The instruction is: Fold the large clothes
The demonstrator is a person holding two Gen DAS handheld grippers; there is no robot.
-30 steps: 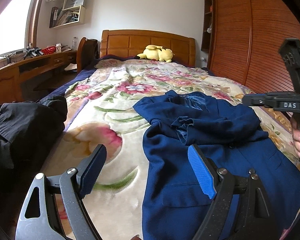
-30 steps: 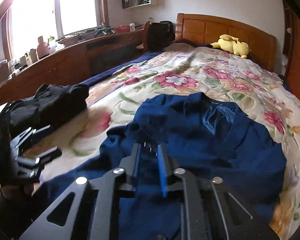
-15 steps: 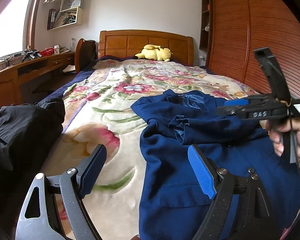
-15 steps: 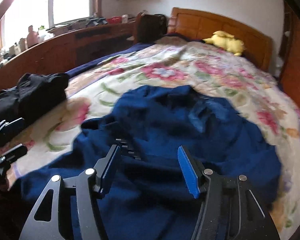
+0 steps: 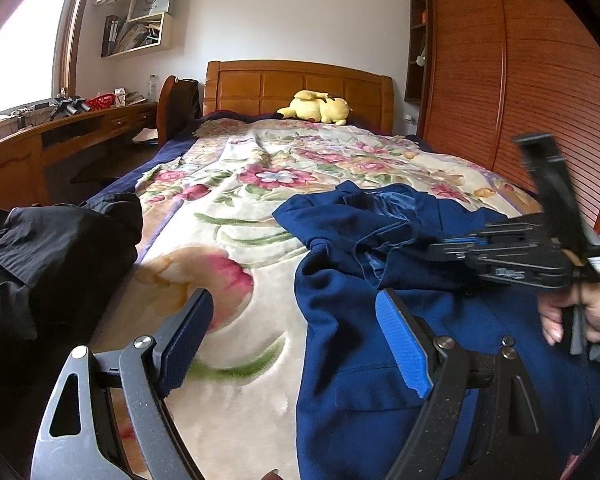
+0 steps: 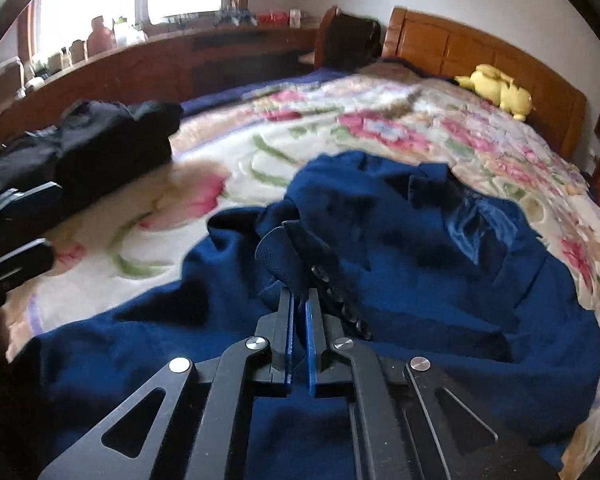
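I had my right tool point(image 6: 298, 304) pinched on a raised fold of the blue jacket point(image 6: 400, 272), its jaws having just closed on that cloth near a row of dark buttons. My left tool point(image 5: 296, 340) hung spread wide over the near edge of the bed point(image 5: 236, 248), gripping nothing, with the jacket's hem just beside its right finger.

The jacket lay crumpled on the floral blanket, toward the right side of the bed, its collar and shiny lining turned up at the far end and its body bunched in loose ridges. I judged the folding barely begun: no clean crease showed, the sleeves were not laid flat as far as I could see, and the cloth needed spreading before any fold. A black garment point(image 5: 52, 256) sat heaped at the left edge of the bed; whether it was folded I could not tell.

What remained, as I read it, was nearly everything: flattening, squaring the sides, and folding over.
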